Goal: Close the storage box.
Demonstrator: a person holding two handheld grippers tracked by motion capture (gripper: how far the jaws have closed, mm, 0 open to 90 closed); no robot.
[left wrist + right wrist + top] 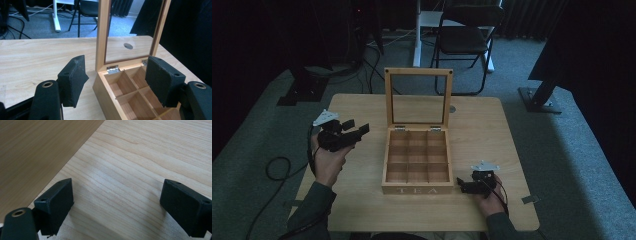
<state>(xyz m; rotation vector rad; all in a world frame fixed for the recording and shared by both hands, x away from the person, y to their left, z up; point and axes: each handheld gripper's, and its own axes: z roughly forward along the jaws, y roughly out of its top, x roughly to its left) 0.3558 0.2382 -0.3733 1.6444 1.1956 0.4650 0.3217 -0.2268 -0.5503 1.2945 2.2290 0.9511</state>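
Light wooden tabletop (pixel 492 130) carrying a wooden tea box (pixel 417 162) at its centre, the lid (pixel 418 97) standing upright on two hinges and the nine compartments showing bare wood; the front wall bears the word TEA. The left tool (pixel 358 129), held in the person's left hand (pixel 328 162), hangs above the tabletop with its jaws spread wide apart and gripping nothing; the box lies ahead of it and toward its right jaw, the near back corner and one hinge (pixel 113 69) appearing between the two jaws in the left gripper view. The right tool (pixel 460 185), held low over the tabletop in the right hand (pixel 490 200), likewise has its jaws well apart and empty; the box stands just beside its left jaw, its side wall filling the upper left of the right gripper view, with bare wood grain between the jaws.
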